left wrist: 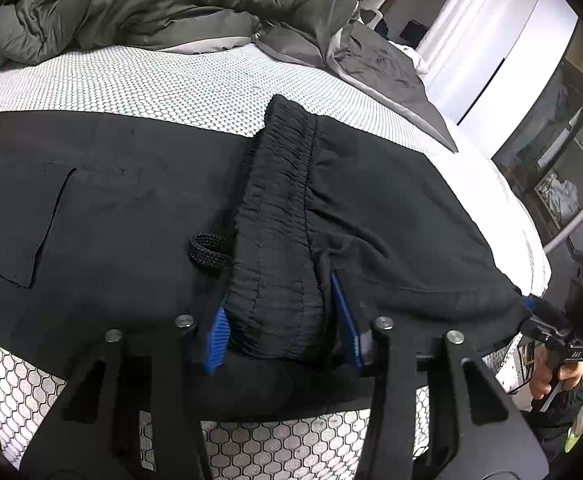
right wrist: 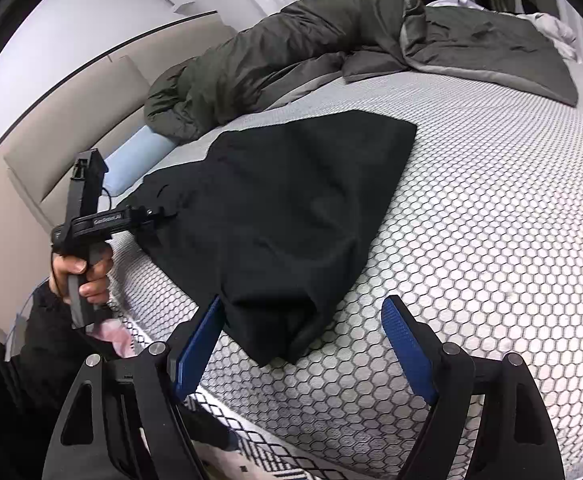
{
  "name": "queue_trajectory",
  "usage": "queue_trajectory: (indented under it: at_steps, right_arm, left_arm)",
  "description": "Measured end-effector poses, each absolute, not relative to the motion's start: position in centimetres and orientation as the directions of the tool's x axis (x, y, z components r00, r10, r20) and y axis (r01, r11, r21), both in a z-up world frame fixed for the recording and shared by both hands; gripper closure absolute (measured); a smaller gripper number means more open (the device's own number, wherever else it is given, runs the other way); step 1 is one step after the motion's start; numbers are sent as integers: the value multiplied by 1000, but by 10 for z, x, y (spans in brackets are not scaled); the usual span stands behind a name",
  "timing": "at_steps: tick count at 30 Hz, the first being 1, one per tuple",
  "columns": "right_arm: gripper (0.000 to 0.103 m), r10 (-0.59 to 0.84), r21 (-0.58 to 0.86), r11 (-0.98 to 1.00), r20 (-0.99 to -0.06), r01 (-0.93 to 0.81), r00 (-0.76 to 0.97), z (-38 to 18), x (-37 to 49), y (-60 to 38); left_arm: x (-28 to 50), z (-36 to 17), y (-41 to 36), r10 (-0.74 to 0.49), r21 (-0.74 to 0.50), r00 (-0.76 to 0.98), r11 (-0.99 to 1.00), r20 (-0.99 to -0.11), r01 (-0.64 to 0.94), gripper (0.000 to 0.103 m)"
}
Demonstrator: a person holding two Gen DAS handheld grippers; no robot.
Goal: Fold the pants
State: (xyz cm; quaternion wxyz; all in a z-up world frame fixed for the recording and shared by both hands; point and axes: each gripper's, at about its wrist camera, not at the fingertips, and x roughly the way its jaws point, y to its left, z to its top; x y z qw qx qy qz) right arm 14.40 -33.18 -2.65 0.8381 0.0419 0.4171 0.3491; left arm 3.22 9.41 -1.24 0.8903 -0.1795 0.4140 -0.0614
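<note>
Black pants (left wrist: 131,200) lie spread on a white honeycomb-patterned mattress (left wrist: 151,80). The gathered elastic waistband (left wrist: 279,200) is folded over and runs toward me, with a drawstring loop (left wrist: 209,248) beside it. My left gripper (left wrist: 279,300) is shut on the near end of that waistband, blue pads pressing both sides. In the right wrist view the pants (right wrist: 291,200) taper to a near corner (right wrist: 283,340). My right gripper (right wrist: 303,320) stands open around that corner without pinching it. A hand holds the left gripper (right wrist: 103,220) at the pants' left edge.
A rumpled grey-green duvet (right wrist: 291,40) is piled along the far side of the mattress (right wrist: 491,240). A light blue pillow (right wrist: 139,156) rests against the beige headboard (right wrist: 71,120). White wardrobe doors and open shelves (left wrist: 563,140) stand beyond the bed.
</note>
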Motion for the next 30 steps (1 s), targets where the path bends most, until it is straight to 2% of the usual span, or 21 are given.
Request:
queue_trajectory:
  at_steps: [3, 5, 6, 8, 10, 12, 14, 16, 20, 21, 23, 25, 27, 30]
  right_arm:
    - [20, 624, 351, 746, -665, -566, 410, -25, 142, -330]
    - [20, 616, 344, 748, -679, -568, 399, -29, 142, -327]
    - [20, 605, 331, 751, -692, -571, 394, -32, 142, -323]
    - [20, 589, 311, 754, -710, -579, 386, -37, 142, -319]
    - [20, 574, 301, 762, -723, -573, 384, -41, 144, -318]
    - [20, 561, 297, 773, -732, -561, 385, -44, 147, -319]
    - [20, 558, 297, 777, -733, -555, 389, -44, 147, -319]
    - [20, 553, 291, 780, -735, -554, 392, -44, 147, -319]
    - [20, 533, 267, 794, -738, -546, 415, -41, 143, -320]
    - [20, 533, 267, 797, -733, -541, 423, -40, 140, -322]
    - [20, 531, 261, 803, -722, -535, 444, -40, 133, -326]
    - [20, 547, 275, 797, -707, -538, 449, -38, 124, -335]
    - [20, 570, 301, 791, -681, -533, 461, -33, 121, -348]
    - [20, 582, 356, 803, -645, -478, 495, -28, 128, -372]
  left_arm:
    - [30, -11, 93, -279, -386, 650, 922, -707, -24, 72]
    - [26, -5, 95, -319, -426, 657, 905, -683, -3, 81]
    - [23, -1, 97, -352, -456, 659, 890, -665, 15, 89]
    - [16, 11, 100, -437, -532, 659, 844, -612, 65, 93]
    - [10, 20, 103, -475, -558, 656, 824, -586, 99, 94]
    - [12, 16, 107, -437, -528, 645, 847, -627, 61, 94]
    - [22, 0, 117, -328, -452, 616, 890, -716, -51, 89]
    - [28, -14, 128, -310, -458, 584, 881, -750, -120, 88]
    - [19, 4, 128, -244, -415, 633, 900, -735, -135, 87]
    - [17, 9, 127, -234, -403, 640, 906, -732, -129, 83]
    - [6, 24, 111, -232, -372, 667, 925, -708, -74, 68]
    - [-10, 35, 85, -252, -356, 688, 934, -680, -10, 36]
    - [-23, 38, 51, -276, -340, 693, 939, -666, 48, 28]
    - [-34, 33, -16, -351, -343, 676, 927, -648, 151, 28]
